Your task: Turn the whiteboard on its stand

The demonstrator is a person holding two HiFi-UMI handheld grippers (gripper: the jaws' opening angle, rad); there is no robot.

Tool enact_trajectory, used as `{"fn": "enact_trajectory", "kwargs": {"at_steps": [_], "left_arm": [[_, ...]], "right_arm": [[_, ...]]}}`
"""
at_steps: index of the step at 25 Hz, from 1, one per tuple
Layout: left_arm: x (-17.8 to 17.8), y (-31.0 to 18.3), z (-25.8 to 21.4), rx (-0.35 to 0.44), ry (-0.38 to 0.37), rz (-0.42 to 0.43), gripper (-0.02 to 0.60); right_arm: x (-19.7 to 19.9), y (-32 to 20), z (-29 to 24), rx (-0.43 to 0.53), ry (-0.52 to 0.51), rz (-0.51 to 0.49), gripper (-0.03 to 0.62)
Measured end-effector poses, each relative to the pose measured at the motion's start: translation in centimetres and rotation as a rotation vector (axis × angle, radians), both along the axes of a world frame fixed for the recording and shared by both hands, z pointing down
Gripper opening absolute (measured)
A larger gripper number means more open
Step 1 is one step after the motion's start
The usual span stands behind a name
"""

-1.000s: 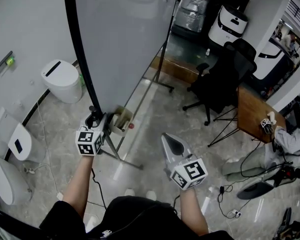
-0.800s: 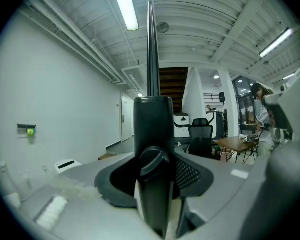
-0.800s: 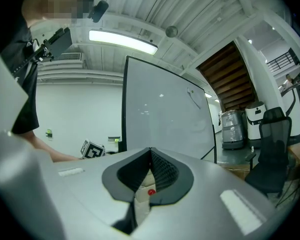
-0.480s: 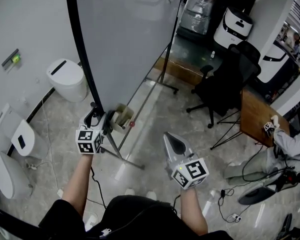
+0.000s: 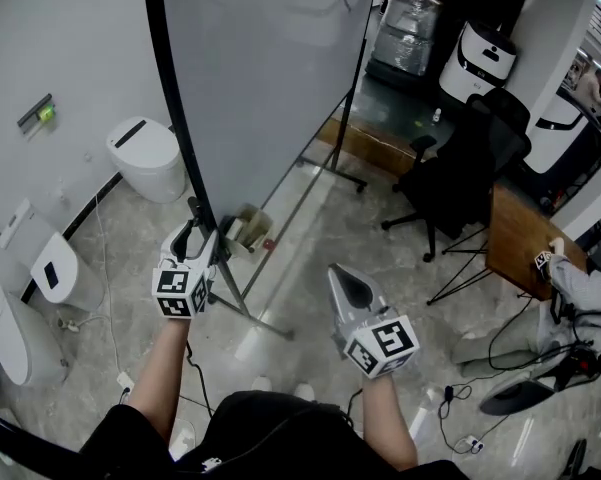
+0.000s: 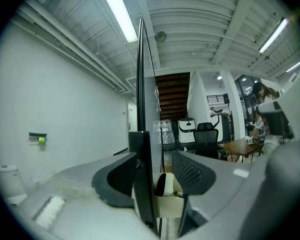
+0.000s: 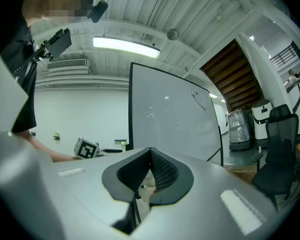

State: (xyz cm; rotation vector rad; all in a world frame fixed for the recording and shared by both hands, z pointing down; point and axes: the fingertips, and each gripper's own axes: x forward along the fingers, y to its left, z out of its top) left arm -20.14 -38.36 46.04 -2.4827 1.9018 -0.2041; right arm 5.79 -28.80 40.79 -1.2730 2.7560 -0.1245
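Release, probably. Had just been opening left gripper (image 5: 194, 232) wide around the near edge of the tall grey black-framed whiteboard (image 5: 270, 78), not pressing it, likely for a new grip. Held right gripper (image 5: 343, 281) closed, empty, right of that edge.

We take this for an office doubling as a test lab: a whiteboard (image 5: 270, 78) on its stand, a black office chair (image 5: 460, 173) by a wooden tabletop (image 5: 515, 238), cables (image 5: 460, 423) loose on the pale tiled floor (image 5: 310, 218), toilets (image 5: 148, 158) along the white wall, a white machine (image 5: 480, 63), and strip lights (image 7: 126, 45) overhead.
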Motion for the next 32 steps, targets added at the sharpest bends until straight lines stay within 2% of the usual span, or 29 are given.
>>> {"fn": "enact_trajectory", "kwargs": {"at_steps": [4,8,18,24,32], "left_arm": [[1.9,1.1,-2.1,0.048,0.018,0.024,0.214],[5.0,2.1,-4.0,0.091,0.024,0.082,0.182],[13.2,4.0,-6.3,0.137,0.099,0.232,0.012],[16.4,4.3,-6.4,0.133,0.118,0.289,0.006],[17.3,4.4,-5.6,0.112,0.143,0.313,0.005]], "right_arm": [[1.0,0.6,0.0,0.005,0.000,0.005,0.009],[2.2,1.1,-0.2,0.009,-0.002,0.016,0.009],[4.2,1.8,-0.3,0.027,0.017,0.073,0.008],[5.3,1.5,-0.4,0.026,0.023,0.101,0.008],[5.4,1.2,-0.3,0.023,0.033,0.116,0.008]]}}
